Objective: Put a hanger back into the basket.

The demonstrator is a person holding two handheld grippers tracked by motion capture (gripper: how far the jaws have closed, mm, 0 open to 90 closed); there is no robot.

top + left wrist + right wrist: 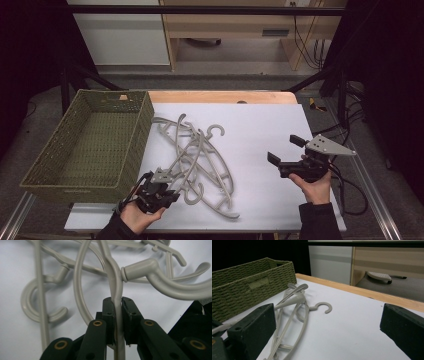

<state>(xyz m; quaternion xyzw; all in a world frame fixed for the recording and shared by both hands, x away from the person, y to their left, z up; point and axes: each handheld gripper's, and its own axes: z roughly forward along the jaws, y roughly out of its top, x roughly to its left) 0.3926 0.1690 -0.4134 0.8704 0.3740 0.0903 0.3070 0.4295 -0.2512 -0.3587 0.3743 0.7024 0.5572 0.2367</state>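
Left jaws: I have them clamped on a thin bar of one grey hanger (117, 305), pads flat on either side of it.
Why that grip: I judge the bar is the easiest part to pinch, and holding it low in the pile lets me draw one hanger out of the tangle.
Left gripper (167, 192): low at the near end of the hanger pile (200, 155), just right of the basket's near corner.
Right jaws: wide apart, nothing between them.
Right gripper (285, 149): I keep it well off to the right of the pile over the bare white table (260, 130), I'd say ready to steady the rest.
Hangers: several lie crossed and hooked into each other, touching, near the green woven basket (47, 170).
Basket: stands at the table's left edge, nothing inside that I can see; likely where the hangers go.
Writing: no brand, label or lettering I can read on hangers, basket or grippers.
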